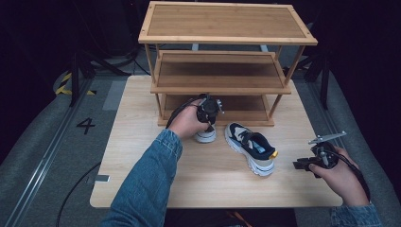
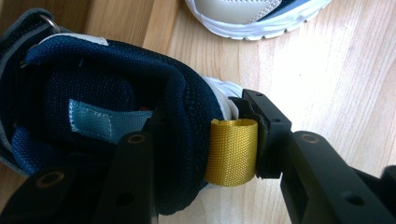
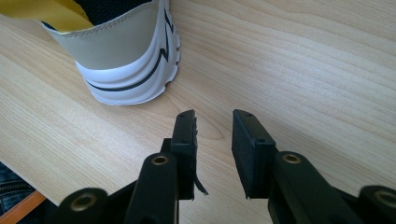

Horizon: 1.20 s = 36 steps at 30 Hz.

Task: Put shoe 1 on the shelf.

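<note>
Sneaker one [image 1: 206, 134] stands near the bench's [image 1: 142, 189] far edge, just before the wooden rack [image 1: 222, 71], its heel collar and yellow pull loop [image 2: 232, 151] between the left claw's [image 1: 208, 124] jaws (one inside the shoe, one behind the loop, partly spread). Its mate [image 1: 250, 147] lies mid-bench. Near the right edge, the right claw [image 3: 212, 135] hovers empty, jaws slightly apart.

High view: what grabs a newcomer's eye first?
The three-tier bamboo shoe rack at the table's far edge. In front of it, the left gripper straddles the heel collar of a navy sneaker, by its yellow pull tab. Its mate lies mid-table.
</note>
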Each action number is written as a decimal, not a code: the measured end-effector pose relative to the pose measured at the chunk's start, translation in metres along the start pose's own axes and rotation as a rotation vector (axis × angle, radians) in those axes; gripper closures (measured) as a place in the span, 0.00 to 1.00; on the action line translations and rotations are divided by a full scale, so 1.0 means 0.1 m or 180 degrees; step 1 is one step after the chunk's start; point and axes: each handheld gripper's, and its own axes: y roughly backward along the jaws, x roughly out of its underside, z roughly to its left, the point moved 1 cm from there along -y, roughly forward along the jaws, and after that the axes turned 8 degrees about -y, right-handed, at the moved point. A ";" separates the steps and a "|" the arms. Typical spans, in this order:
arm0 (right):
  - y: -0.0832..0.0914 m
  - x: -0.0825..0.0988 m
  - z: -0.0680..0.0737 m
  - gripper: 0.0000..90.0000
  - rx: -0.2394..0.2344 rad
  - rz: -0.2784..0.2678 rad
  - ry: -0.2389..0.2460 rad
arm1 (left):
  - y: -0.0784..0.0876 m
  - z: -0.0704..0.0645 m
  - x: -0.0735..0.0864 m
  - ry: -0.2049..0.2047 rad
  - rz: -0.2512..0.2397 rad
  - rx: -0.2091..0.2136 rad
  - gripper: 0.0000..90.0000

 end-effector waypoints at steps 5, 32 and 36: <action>-0.01 -0.01 0.01 0.79 -0.0008 -0.0001 0.0008 | -0.03 -0.01 0.04 0.0261 -0.0032 -0.0073 0.61; -0.20 -0.31 0.17 0.79 -0.0139 0.0061 0.0221 | 0.52 -0.62 0.29 0.0887 -0.0252 0.0026 0.79; -0.22 -0.33 0.19 0.79 -0.0158 0.0073 0.0241 | 0.30 -0.58 0.33 0.1048 -0.0216 0.0035 0.84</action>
